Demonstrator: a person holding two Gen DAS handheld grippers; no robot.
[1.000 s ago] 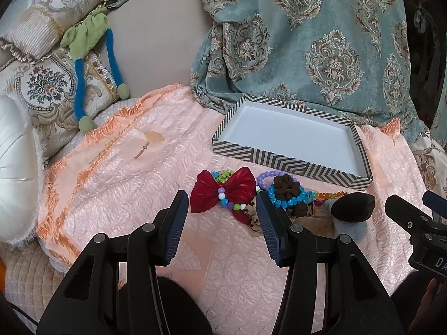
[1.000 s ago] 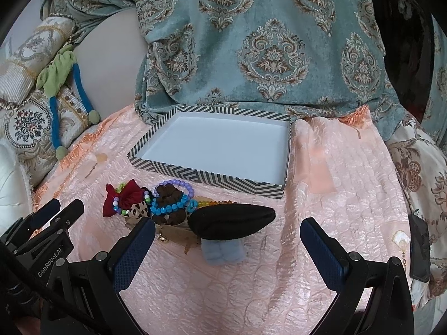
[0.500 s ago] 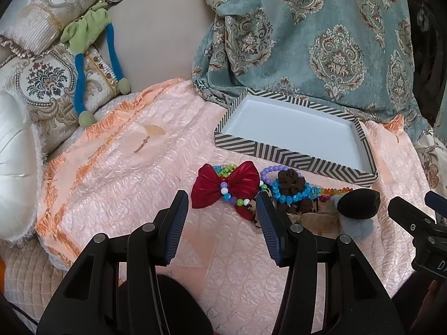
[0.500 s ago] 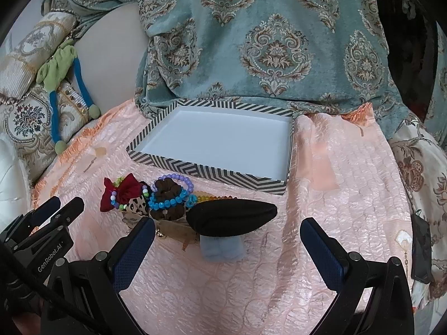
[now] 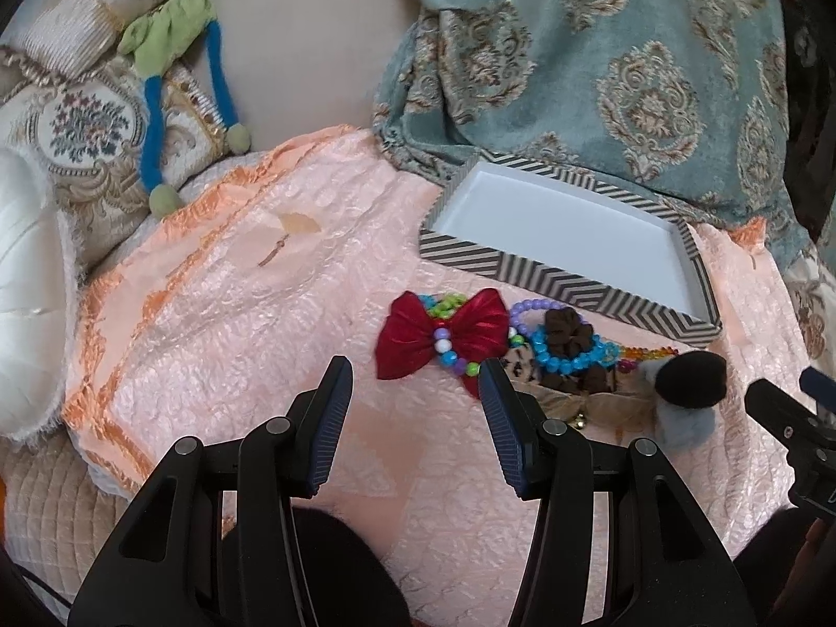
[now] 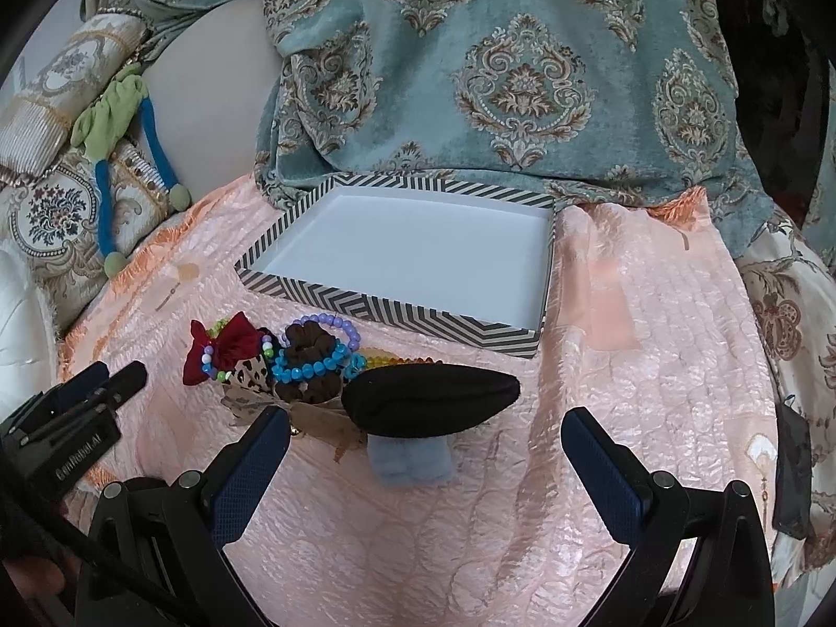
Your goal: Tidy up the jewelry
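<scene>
A pile of accessories lies on the peach cloth in front of an empty striped tray (image 5: pixel 554 274) (image 6: pixel 397 311). A red bow (image 5: pixel 444 334) (image 6: pixel 224 347) with a multicoloured bead bracelet is at the pile's left. A blue bead bracelet (image 5: pixel 569 355) (image 6: pixel 308 366) rings a brown scrunchie (image 6: pixel 308 342). A black oval hair piece (image 6: pixel 431 397) (image 5: pixel 689 379) rests on a pale blue pad (image 6: pixel 410 462). My left gripper (image 5: pixel 413 381) is open and empty just short of the red bow. My right gripper (image 6: pixel 426 431) is open and empty, straddling the black piece's near side.
A teal patterned blanket (image 6: pixel 496 78) hangs behind the tray. Embroidered cushions (image 5: pixel 83 125) and a green-and-blue stuffed toy (image 5: pixel 167 52) are at the left, with a white cushion (image 5: pixel 26 303). A dark object (image 6: pixel 791 470) lies at the cloth's right edge.
Both grippers have moved slightly closer to the pile. Both stay open; nothing on the cloth has moved.
</scene>
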